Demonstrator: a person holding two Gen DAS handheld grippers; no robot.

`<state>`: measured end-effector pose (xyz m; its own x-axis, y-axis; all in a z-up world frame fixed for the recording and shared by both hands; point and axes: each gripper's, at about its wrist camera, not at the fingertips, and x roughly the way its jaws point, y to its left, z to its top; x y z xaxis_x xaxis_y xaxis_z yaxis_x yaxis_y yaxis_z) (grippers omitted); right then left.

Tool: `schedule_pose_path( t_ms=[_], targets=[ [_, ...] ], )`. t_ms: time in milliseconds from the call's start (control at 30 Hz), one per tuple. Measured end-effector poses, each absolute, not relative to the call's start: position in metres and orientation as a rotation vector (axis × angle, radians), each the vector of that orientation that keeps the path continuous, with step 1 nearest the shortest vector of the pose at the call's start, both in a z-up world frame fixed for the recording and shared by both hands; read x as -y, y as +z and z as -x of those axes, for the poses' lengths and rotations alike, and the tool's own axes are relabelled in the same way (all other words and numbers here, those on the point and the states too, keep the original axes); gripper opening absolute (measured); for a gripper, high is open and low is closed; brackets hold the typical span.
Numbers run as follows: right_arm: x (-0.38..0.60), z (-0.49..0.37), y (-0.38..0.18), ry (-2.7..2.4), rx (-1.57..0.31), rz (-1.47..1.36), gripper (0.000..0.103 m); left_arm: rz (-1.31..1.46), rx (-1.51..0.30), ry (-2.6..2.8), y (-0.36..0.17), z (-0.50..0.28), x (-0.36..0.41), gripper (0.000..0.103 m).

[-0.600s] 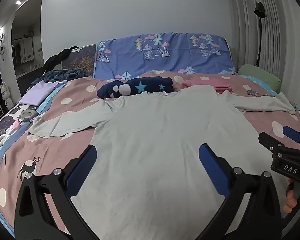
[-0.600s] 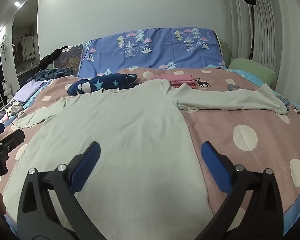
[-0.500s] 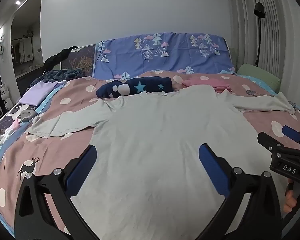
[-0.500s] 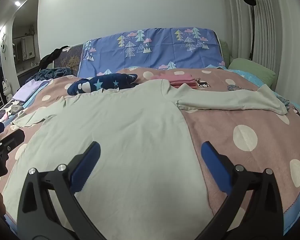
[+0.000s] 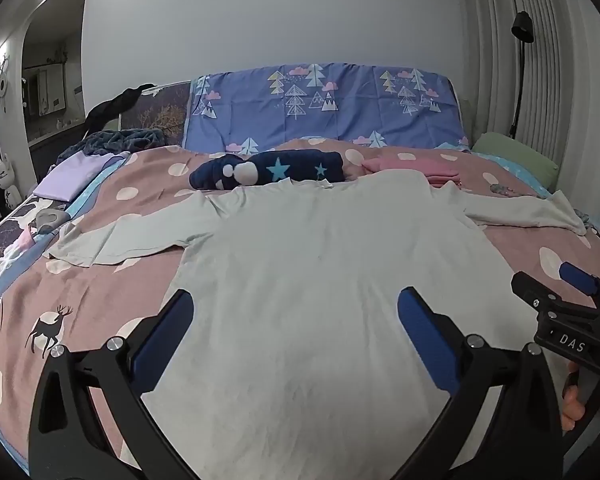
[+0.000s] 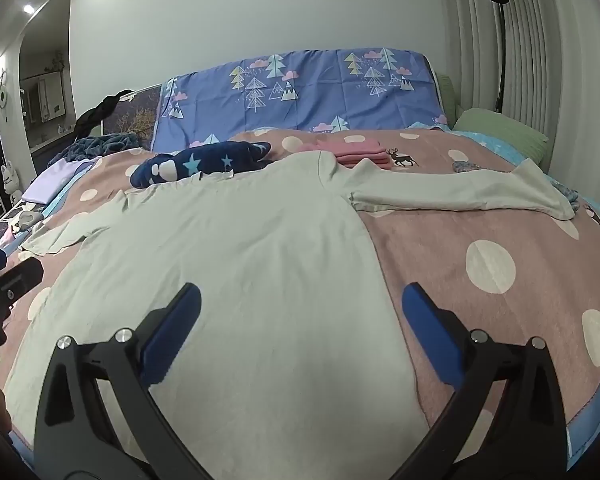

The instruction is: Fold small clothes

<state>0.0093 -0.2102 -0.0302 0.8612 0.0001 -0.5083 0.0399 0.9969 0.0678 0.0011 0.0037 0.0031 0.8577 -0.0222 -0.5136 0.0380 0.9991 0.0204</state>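
Nothing has shifted since the earlier frames: the pale long-sleeved top [image 5: 320, 272] lies flat on the bed [image 6: 500, 312], sleeves spread, directly ahead of both tongs. Left gripper [image 5: 294, 328] and right gripper [image 6: 300, 324] hover spread wide, empty; folding looks unstarted.

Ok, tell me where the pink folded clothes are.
The pink folded clothes lie at the bed's far end, just beyond the grey shirt collar, right of the navy star bundle.

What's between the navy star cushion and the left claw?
Only the pale long-sleeved shirt, spread flat from the navy star cushion down under the open left claw. Left wrist view shows it.
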Motion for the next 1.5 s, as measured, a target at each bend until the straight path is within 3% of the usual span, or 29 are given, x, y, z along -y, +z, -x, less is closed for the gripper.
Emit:
schedule_pose_path(
  t_ms=[600,900,1500],
  targets=[
    [0.205,-0.011,-0.027,-0.063,-0.525,-0.056,0.101,0.068,-0.494,-0.047,-0.002,-0.003,-0.018,0.102],
    [0.201,-0.017,-0.019,-0.061,-0.516,-0.063,0.101,0.041,-0.584,-0.047,-0.009,-0.013,-0.015,0.102],
    [0.199,-0.022,-0.017,-0.100,-0.521,-0.070,0.101,0.067,-0.570,-0.129,-0.017,-0.013,-0.012,0.102]
  ],
)
